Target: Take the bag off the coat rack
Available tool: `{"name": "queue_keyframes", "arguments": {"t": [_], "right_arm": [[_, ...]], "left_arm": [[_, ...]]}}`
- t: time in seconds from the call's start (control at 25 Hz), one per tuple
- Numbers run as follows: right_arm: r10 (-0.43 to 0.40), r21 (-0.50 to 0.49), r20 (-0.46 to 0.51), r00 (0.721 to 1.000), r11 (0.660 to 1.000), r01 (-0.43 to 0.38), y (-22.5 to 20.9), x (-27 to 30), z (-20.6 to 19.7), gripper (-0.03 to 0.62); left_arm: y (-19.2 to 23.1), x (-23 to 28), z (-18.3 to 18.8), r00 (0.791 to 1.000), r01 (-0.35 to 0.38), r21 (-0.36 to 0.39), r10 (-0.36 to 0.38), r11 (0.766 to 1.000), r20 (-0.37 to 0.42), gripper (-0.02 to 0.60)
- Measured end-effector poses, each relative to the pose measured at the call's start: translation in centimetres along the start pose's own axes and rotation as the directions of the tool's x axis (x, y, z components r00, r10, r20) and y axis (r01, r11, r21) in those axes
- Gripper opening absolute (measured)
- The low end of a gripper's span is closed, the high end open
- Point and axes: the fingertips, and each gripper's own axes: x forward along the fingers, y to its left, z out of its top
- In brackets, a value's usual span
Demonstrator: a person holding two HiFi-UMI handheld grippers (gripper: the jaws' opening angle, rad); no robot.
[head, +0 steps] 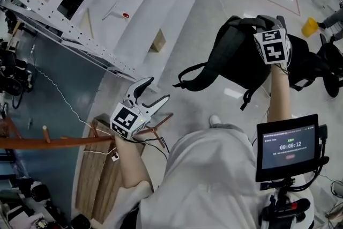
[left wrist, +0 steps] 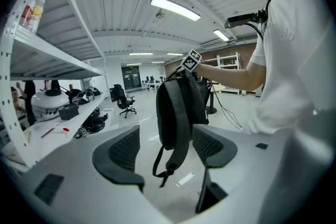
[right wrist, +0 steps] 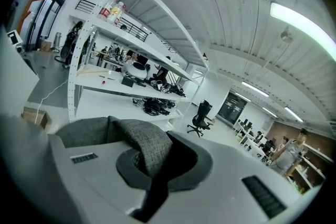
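Off the coat rack point(head: 53, 142), well apart from it: black bag point(head: 241, 56) hanging from the right gripper point(right wrist: 157, 162).
Jaws clamped on its grey handle point(right wrist: 147, 145); left gripper point(head: 154, 95) spread wide, empty, near the rack.

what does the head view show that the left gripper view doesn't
Only the head view: the coat rack by the left gripper, that gripper's open jaws seen from outside, and a screen with a timer.
Only the left gripper view: the ceiling lights, and a strap dangling beyond the spread pads, which do not touch it.
Both: the black bag held up by the right gripper, clear of the rack, and the white shelf.
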Motion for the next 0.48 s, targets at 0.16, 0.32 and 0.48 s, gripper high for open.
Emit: {"name": "queue_keyframes", "arguments": {"t": [0.16,0.32,0.48], "right_arm": [[0.02,-0.044,0.009,1.0,0.999,-0.019,1.3,-0.3,0.9,0.011],[0.038,-0.065,0.018,0.999,0.997,-0.037,2.4,-0.9,1.5,0.011],[0.072,-0.075,0.046,0.996,0.995,-0.068,3.6,-1.6,2.6,0.011]], "left_arm": [[0.3,0.8,0.3,0.999,-0.043,-0.017,0.044,0.999,0.026,0.302],[1.0,1.6,2.5,0.986,-0.11,-0.038,0.114,0.993,0.119,0.302],[2.5,1.9,4.5,0.954,-0.158,-0.162,0.193,0.974,0.229,0.302]]}}
